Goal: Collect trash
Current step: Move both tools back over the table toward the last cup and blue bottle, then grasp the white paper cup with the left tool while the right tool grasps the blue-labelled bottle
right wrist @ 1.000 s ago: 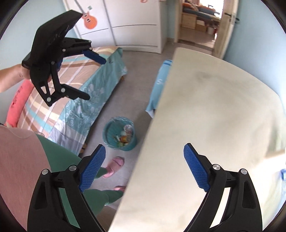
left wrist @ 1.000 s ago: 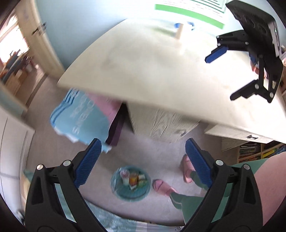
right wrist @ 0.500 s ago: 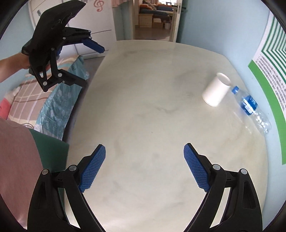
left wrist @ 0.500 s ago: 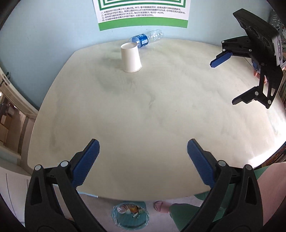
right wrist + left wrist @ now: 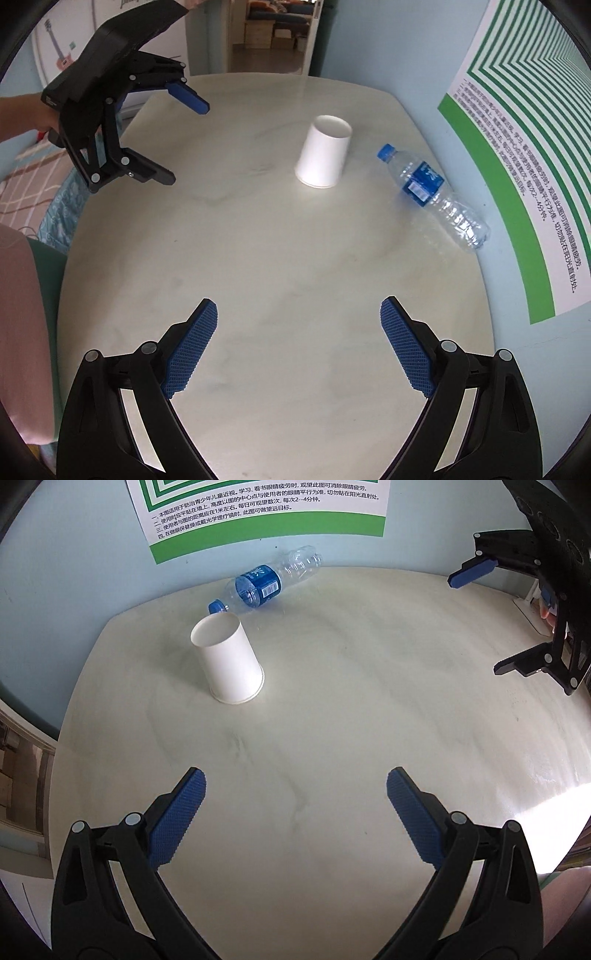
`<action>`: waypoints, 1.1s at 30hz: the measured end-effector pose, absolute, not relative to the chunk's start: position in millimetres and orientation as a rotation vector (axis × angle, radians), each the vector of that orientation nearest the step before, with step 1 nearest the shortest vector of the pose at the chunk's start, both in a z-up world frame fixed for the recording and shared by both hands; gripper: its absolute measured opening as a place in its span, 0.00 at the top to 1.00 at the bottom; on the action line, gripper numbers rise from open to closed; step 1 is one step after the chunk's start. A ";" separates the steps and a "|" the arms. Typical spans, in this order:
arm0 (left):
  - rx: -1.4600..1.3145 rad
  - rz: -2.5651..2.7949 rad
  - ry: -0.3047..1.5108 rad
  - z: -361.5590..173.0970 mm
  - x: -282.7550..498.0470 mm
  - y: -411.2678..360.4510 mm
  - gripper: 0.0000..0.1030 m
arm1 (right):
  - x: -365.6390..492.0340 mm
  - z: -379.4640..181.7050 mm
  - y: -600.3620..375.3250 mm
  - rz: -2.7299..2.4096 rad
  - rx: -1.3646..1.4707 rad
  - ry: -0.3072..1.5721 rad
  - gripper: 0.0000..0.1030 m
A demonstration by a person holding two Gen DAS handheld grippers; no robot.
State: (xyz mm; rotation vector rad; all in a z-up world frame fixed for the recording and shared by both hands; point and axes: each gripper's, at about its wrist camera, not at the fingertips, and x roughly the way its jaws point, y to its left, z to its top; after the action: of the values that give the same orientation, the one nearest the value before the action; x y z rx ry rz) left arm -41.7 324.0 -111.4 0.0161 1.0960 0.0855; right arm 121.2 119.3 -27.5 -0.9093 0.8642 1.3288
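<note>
Pale blue walls round a cream, marble-look table (image 5: 332, 738), w/ a doorway at the far end in the right wrist view showing boxes on a floor beyond. On the wall, a green-and-white striped poster (image 5: 535, 155) w/ lines of Chinese print; in the left wrist view I can pick out "1米" and "2--4分钟", rest too small to read w/ confidence.

Trash now: white paper cup (image 5: 229, 661) standing upside down on the table, wide rim on the surface, no print on it. Just behind it, toward the wall, a clear plastic bottle (image 5: 266, 583) lying on its side, blue cap pointing at the cup, near but not touching it. Blue label has white writing & a barcode panel, brand not legible. Bottle base sits close to the wall under the poster.

Left gripper (image 5: 295, 805) hovers over the near part of the table, blue ribbed pads spread wide, nothing between them, well short of the cup. Right gripper (image 5: 299, 332) same story: fingers wide apart, empty, above bare tabletop, cup & bottle well ahead of it. Each gripper shows up in the other's cam, held in a hand (image 5: 40, 114) off the table's side. Striped bedding (image 5: 22, 177) at left edge, below the table.
</note>
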 end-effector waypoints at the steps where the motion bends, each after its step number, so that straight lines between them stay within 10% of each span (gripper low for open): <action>1: 0.019 0.078 1.101 -113.4 -32.9 328.2 0.07 | 130.9 -28.3 121.9 1.319 -0.912 0.867 0.13; 23: 0.007 -0.046 1.079 -163.4 92.6 409.8 0.07 | 273.4 -92.6 238.5 1.350 -1.132 0.718 0.13; 29: -0.061 -0.079 1.106 -173.1 103.0 423.0 0.41 | 301.3 -118.4 284.5 1.391 -1.181 0.672 0.13; 33: -0.091 -0.099 1.118 -176.4 104.3 429.9 0.43 | 311.3 -137.1 305.0 1.417 -1.229 0.677 0.13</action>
State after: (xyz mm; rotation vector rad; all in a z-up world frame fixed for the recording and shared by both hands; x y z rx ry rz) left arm 104.3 429.9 -176.4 -0.0910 1.1176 -0.0991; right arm 311.3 305.0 -137.1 -1.2293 0.6774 1.4169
